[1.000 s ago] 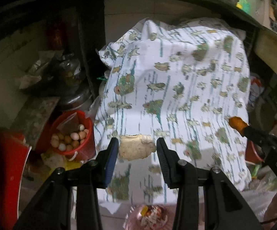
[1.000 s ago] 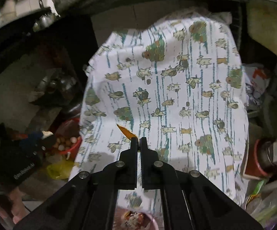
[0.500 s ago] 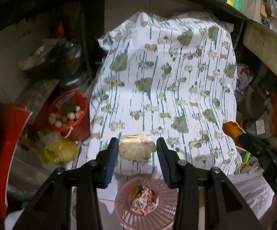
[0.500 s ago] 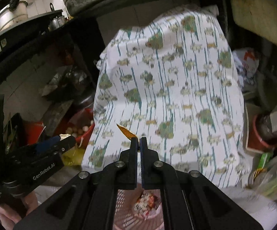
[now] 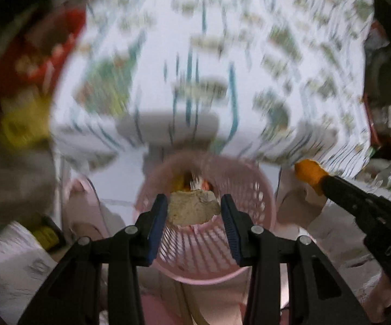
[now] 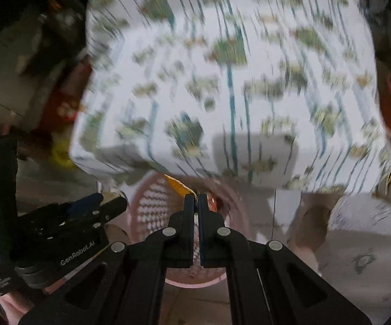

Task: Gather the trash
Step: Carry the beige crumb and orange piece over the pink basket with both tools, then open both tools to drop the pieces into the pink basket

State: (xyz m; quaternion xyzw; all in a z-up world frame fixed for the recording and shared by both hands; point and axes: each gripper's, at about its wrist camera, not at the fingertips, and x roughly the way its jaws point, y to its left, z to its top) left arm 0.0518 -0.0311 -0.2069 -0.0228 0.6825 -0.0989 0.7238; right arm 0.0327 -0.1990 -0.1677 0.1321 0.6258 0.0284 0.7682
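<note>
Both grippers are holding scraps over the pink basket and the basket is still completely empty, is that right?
Not quite. The left gripper and right gripper do hold scraps over the pink basket, but it is not empty: the left wrist view shows trash already at its bottom.

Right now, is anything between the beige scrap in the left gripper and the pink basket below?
Nothing: in the left wrist view the beige scrap hangs directly over the pink basket opening.
</note>
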